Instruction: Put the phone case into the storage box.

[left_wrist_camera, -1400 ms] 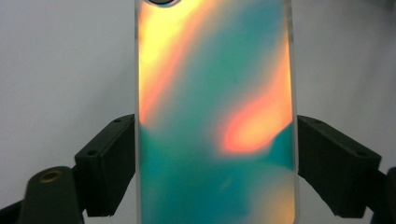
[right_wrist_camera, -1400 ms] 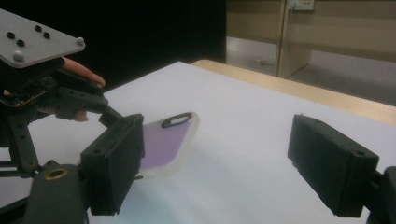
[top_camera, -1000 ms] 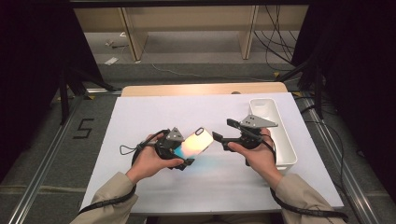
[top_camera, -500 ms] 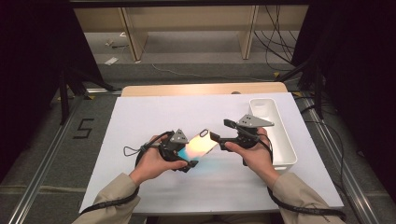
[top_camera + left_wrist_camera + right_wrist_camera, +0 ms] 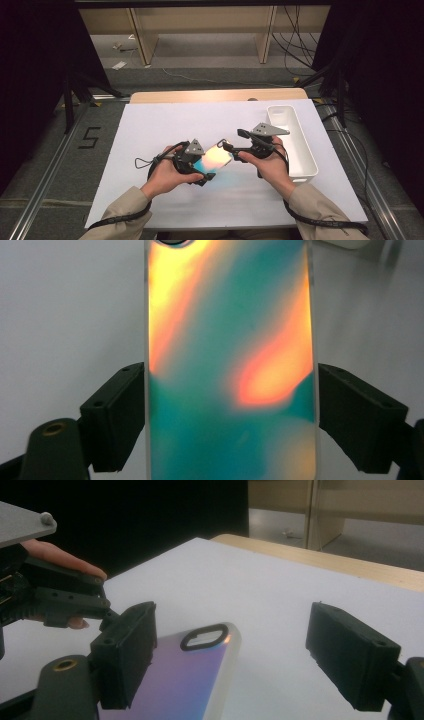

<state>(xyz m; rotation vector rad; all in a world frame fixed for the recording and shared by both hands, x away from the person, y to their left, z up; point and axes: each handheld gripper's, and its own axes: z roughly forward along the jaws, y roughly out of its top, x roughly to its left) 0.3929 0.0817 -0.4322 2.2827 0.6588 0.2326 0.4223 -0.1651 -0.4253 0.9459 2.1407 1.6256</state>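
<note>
Gripping an iridescent phone case (image 5: 230,370) by its two long edges, the left gripper (image 5: 197,165) held it flat above the white table (image 5: 150,130), a short way left of the white tray (image 5: 305,160), which served as the scene's fixed marker at the table's right side. In the left gripper view its black jaws pressed against both sides of the case, closed as far as the case's width allowed. The case's camera cutout end pointed toward the tray side, where the right gripper (image 5: 230,655) waited with its jaws spread wide, one jaw over the near edge of the case and the other standing clear of it, clasping nothing. Both hands worked close together just left of the tray.

The case looked thin and light, with a glossy teal-and-orange back that would likely be slippery under hard pads. Its rim appeared translucent and probably somewhat flexible, so a squeeze across the middle might bow it. The firmer hold seemed to be across the long edges near the cutout end, where the rim is thicker, rather than on the slick flat face.
</note>
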